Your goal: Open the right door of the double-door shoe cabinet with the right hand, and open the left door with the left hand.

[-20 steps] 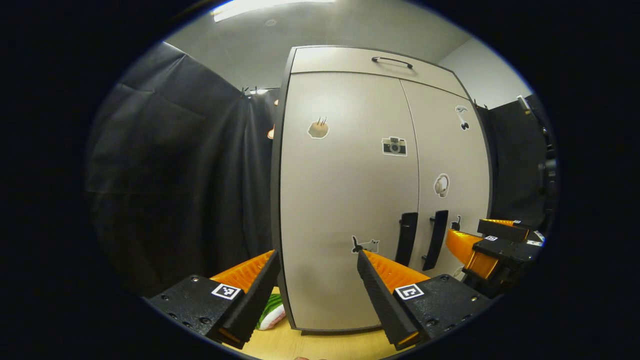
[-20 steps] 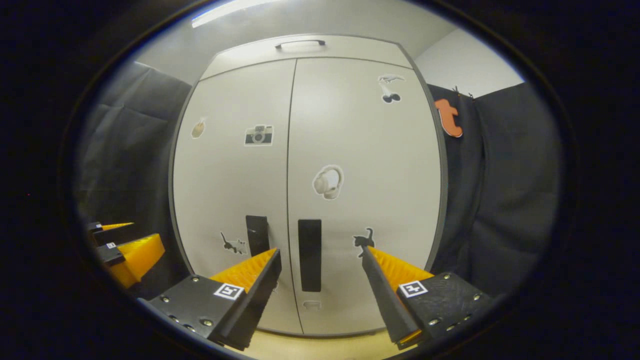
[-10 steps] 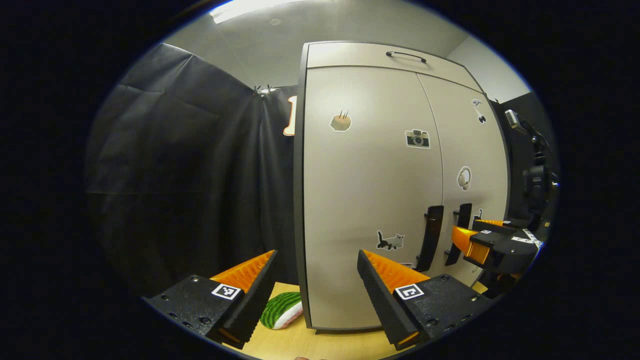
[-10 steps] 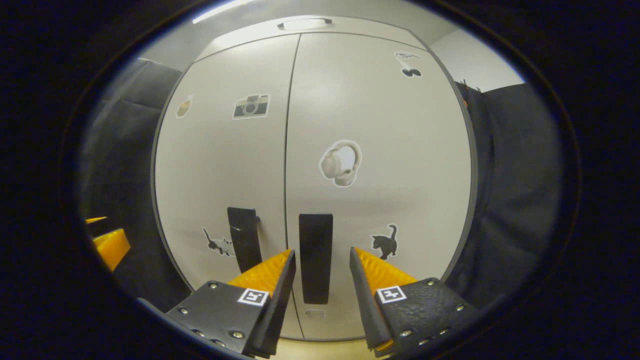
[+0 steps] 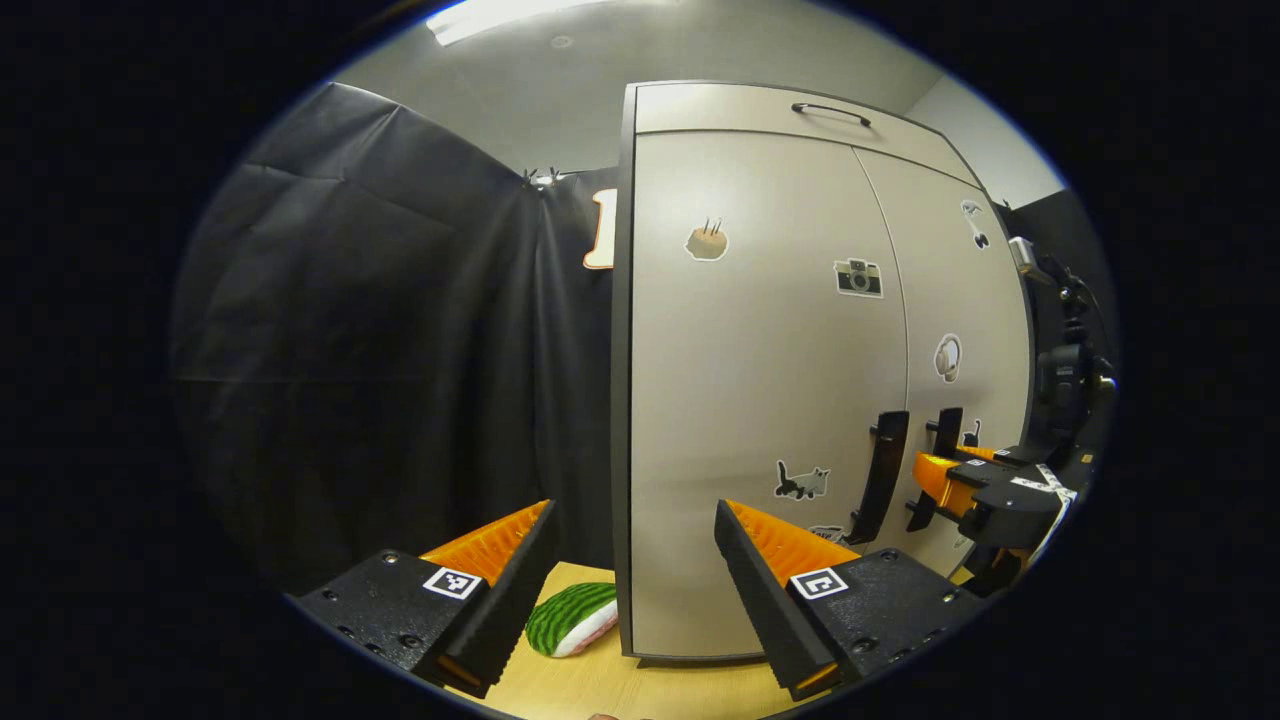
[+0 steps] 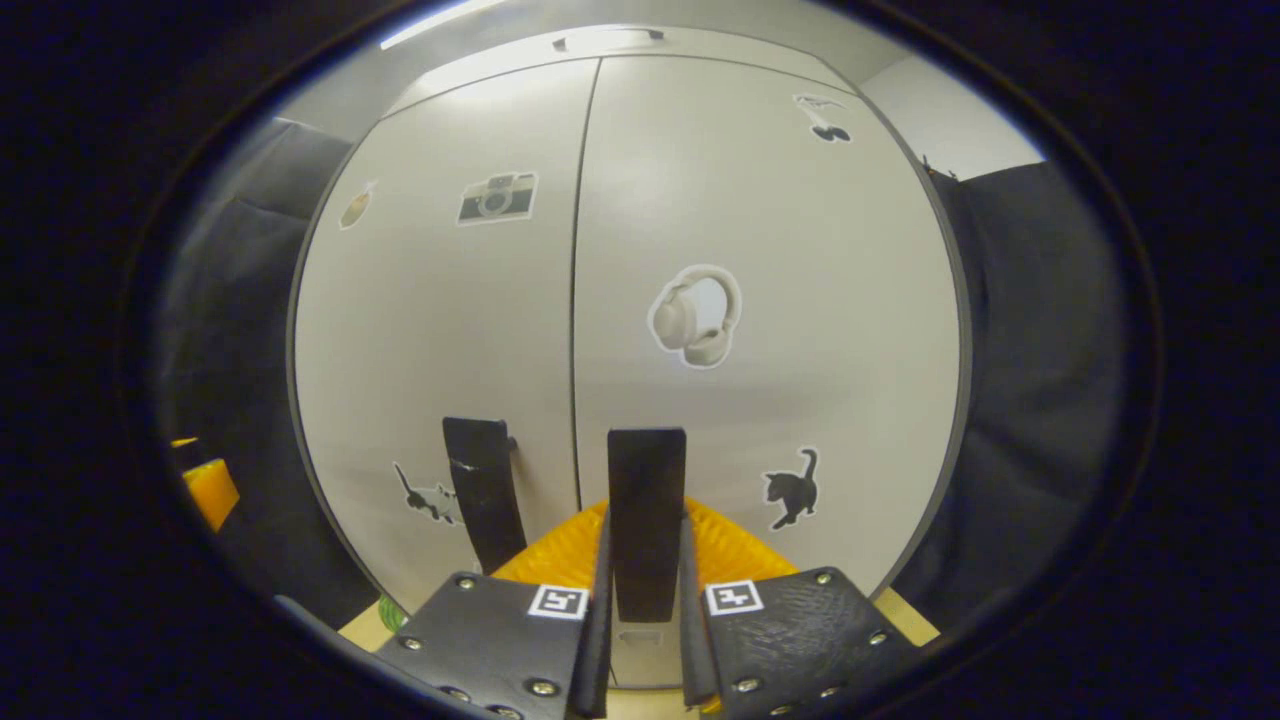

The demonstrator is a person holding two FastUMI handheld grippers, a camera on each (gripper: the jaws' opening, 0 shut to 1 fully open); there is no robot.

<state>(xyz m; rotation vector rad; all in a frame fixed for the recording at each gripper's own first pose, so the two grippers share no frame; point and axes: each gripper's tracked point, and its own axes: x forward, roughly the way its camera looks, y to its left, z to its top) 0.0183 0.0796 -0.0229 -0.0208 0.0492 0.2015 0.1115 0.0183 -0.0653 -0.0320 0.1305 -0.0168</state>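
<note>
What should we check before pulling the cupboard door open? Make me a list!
1. Right gripper around the right door handle: ok, its fingers sit either side of the handle, close against it.
2. Fingers actually squeezing the handle: cannot tell, contact is too hard to judge.
3. Both doors shut at the seam: ok, right door and left door look flush.
4. Left gripper ready for the left door handle: not ok, it is open and aimed at the cabinet's left edge, away from the handle.
5. Room for the right door to swing: cannot tell.
6. Watermelon toy clear of the doors: ok, it lies beside the cabinet's left side.
</note>
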